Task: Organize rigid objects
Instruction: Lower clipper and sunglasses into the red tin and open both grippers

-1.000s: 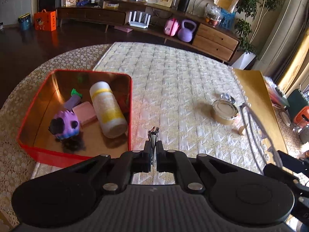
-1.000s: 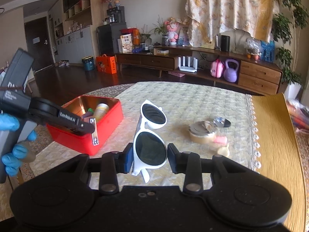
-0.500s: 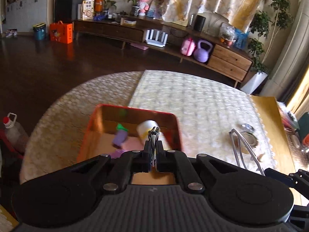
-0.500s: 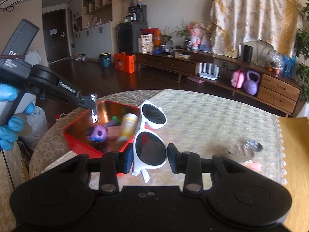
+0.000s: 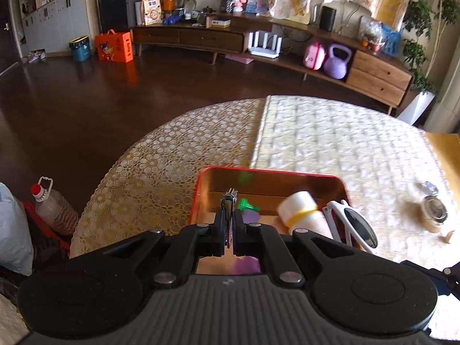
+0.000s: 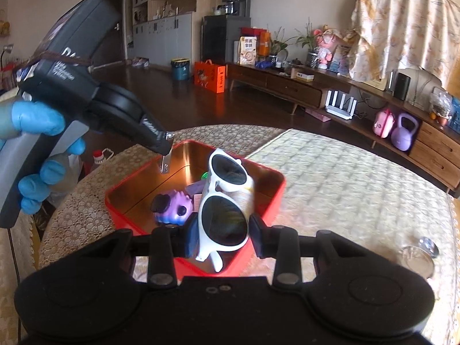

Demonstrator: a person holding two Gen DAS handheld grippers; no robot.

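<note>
White sunglasses now hang over the red tin.

White sunglasses, dark lenses; red tin, gold inside.

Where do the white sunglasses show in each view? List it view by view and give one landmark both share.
Left wrist: the sunglasses sit at lower right, over the right edge of the red tin, beside the white bottle.
Right wrist: the sunglasses sit at centre, clamped between the right gripper fingers, above the red tin.
Shared landmark: the purple kettlebell on the far cabinet.
</note>
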